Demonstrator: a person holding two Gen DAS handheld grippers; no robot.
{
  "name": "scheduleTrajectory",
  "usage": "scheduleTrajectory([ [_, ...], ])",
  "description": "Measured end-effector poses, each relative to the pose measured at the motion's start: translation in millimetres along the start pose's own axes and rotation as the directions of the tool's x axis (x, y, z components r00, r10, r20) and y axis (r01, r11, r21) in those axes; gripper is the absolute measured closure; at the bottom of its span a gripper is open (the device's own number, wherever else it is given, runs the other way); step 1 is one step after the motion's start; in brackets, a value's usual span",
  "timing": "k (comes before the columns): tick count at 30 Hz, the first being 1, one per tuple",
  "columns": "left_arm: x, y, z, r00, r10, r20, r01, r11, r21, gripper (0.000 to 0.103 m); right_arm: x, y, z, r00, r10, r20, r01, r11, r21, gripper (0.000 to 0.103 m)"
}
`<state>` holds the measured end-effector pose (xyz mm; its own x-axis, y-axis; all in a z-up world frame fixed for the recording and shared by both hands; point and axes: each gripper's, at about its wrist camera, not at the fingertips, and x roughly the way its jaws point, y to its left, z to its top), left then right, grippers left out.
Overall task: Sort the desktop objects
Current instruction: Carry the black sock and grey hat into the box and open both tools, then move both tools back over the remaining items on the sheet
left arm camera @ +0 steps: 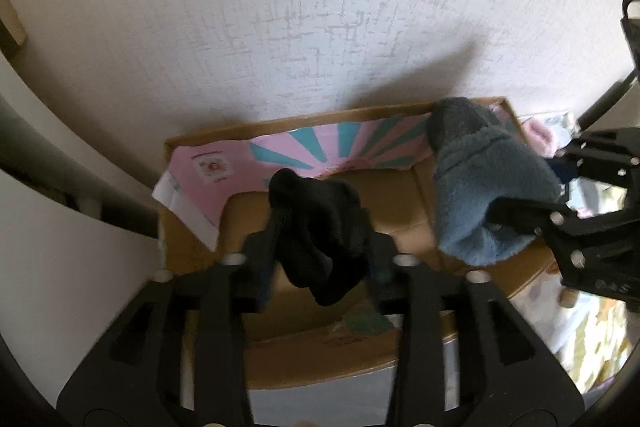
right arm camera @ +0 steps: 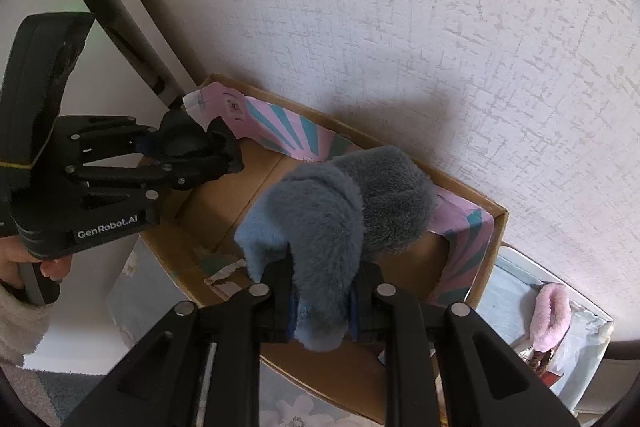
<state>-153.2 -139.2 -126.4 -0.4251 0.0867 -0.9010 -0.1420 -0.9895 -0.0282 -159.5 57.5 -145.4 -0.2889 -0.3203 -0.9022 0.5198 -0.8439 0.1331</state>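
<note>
A black sock [left arm camera: 316, 227] hangs between the fingers of my left gripper [left arm camera: 320, 261], whose jaws stand apart around it, over an open cardboard box [left arm camera: 280, 124]. From the right wrist view the left gripper [right arm camera: 218, 153] is at the box's far left end with the black sock [right arm camera: 231, 147] at its tips. My right gripper [right arm camera: 323, 307] is shut on a fluffy blue-grey sock [right arm camera: 340, 211], pinched between its blue pads above the box [right arm camera: 496, 223]. The left wrist view shows that blue-grey sock [left arm camera: 480, 179] bulging out of the right gripper [left arm camera: 506, 221] at the box's right end.
Pink-and-teal striped paper [left arm camera: 320, 147] lines the box's back wall. The textured white wall stands right behind it. Right of the box, a white container [right arm camera: 516, 287] holds a fluffy pink item [right arm camera: 550, 319]. A hand [right arm camera: 52, 267] holds the left gripper's handle.
</note>
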Motion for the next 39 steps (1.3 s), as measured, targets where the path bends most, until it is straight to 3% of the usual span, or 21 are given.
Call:
scheduleTrajectory([
  [1,-1,-1,-1,1.0,0.025,0.002,-0.025,1.0,0.006,0.003,1,0,0,1.0,0.002,-0.008,-0.002,1.0,0.002,0.066],
  [2,-4,-2,-2,0.999,0.042,0.022,-0.043,0.999,0.011,0.002,1,-1,-1,1.0,0.003,-0.009,-0.003,1.0,0.004,0.059],
  [4,-10,-3,-6,0.997,0.05,0.061,-0.051,0.998,0.021,0.0,0,-2,-3,1.0,0.007,-0.007,-0.007,1.0,0.011,0.032],
  [6,-11,-6,-8,0.996,0.073,0.058,-0.075,0.996,0.038,0.0,4,-2,-4,1.0,-0.007,-0.001,0.007,1.0,0.009,0.024],
  [13,-15,-9,-9,0.996,0.061,0.072,-0.064,0.997,0.036,0.0,-11,-11,-12,0.999,-0.028,0.028,0.027,0.999,0.017,0.019],
  [17,-38,-10,-7,0.995,0.065,0.08,-0.068,0.997,0.037,0.0,-16,-10,-13,0.999,-0.006,0.05,0.004,0.999,0.036,0.018],
  [19,-41,-12,-7,0.995,0.053,0.087,-0.056,0.998,0.033,0.0,-20,-10,-14,0.999,0.013,0.048,-0.015,0.999,0.043,0.0],
  [26,-59,-17,-6,0.993,0.026,0.115,-0.029,0.999,0.023,0.0,-41,-10,-18,0.997,-0.009,0.073,0.009,1.0,0.005,0.0],
  [28,-66,-20,-6,0.991,0.016,0.134,-0.019,1.0,0.024,0.0,-46,-13,-19,0.999,-0.034,0.03,0.033,0.999,0.005,0.0],
  [31,-79,-25,-5,0.988,-0.003,0.158,-0.002,1.0,0.028,0.0,-61,-18,-23,0.991,-0.124,0.053,0.123,0.992,0.021,0.0],
  [39,-119,-43,2,0.974,-0.054,0.22,0.043,0.998,0.055,0.0,-117,-47,-34,0.978,-0.184,0.096,0.177,0.981,0.084,0.0],
])
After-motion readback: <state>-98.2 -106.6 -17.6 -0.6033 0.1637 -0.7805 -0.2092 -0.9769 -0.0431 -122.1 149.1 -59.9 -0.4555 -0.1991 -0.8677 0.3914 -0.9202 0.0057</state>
